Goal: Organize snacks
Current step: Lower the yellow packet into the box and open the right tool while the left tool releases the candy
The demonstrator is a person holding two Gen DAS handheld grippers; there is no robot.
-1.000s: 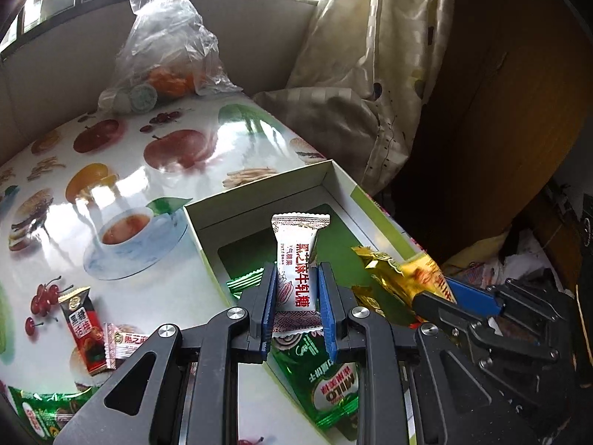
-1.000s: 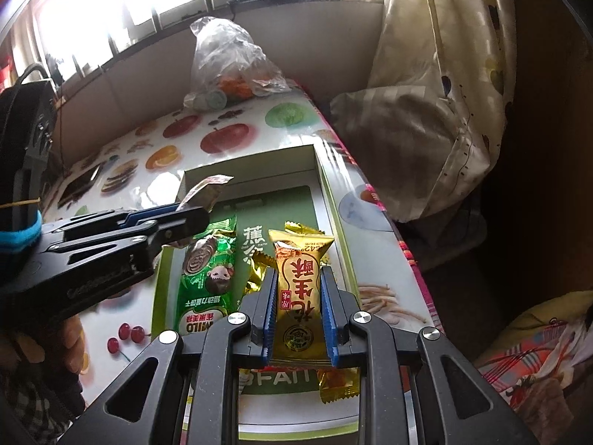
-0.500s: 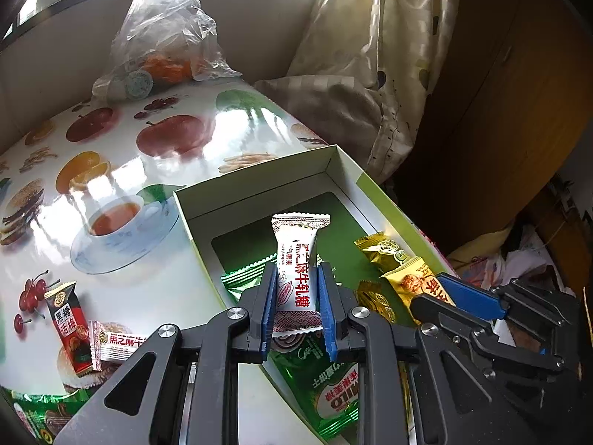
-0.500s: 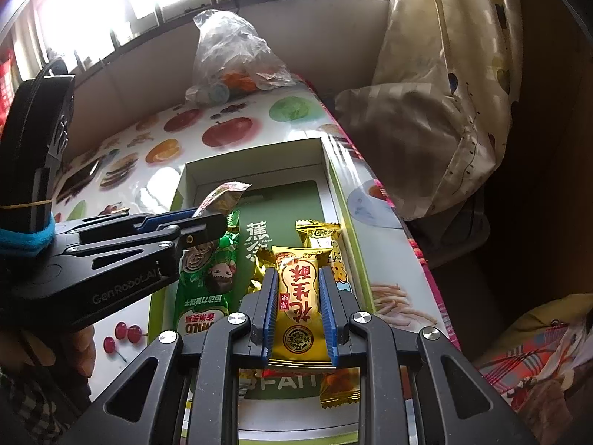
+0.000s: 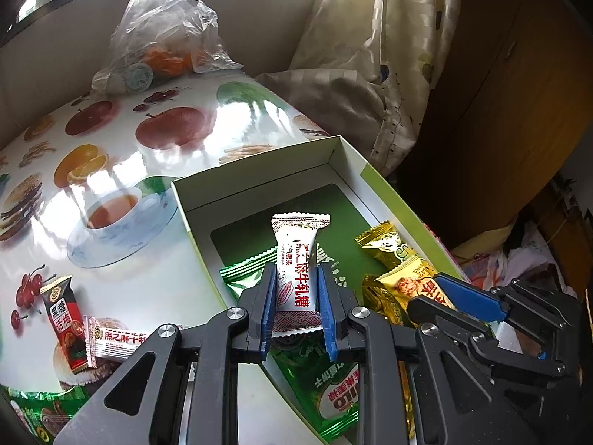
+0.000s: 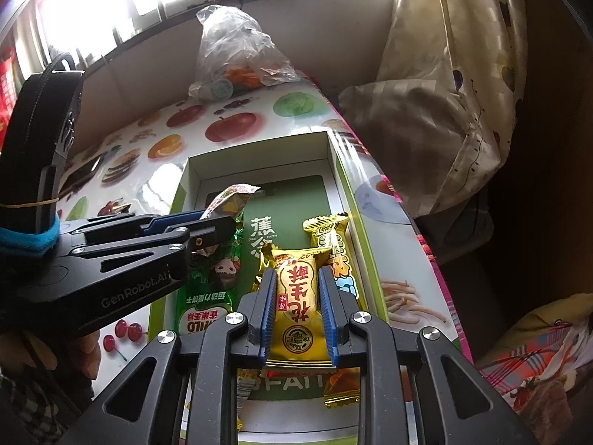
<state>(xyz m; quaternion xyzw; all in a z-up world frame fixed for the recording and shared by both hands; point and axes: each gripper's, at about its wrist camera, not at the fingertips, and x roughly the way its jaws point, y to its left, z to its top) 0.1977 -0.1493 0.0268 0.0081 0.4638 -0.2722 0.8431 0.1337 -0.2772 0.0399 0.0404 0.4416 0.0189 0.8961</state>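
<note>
White nougat wrapper (image 5: 296, 278), red lettering, serrated ends; upright

The box (image 5: 259, 178) sits on the table (image 5: 155, 282) near its 3 o'clock edge. Inside lie a Milo packet (image 6: 207, 296) toward 9 and gold sweets (image 6: 328, 237) toward 3. The plastic bag (image 5: 163, 37) stands at 12, two candies (image 5: 92, 330) at 8.

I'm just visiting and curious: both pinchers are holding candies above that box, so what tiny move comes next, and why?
Probably lower and open the left gripper: its jaws clamp the white candy over the box, above the green Milo packet. The right gripper likewise clamps a yellow candy.
</note>
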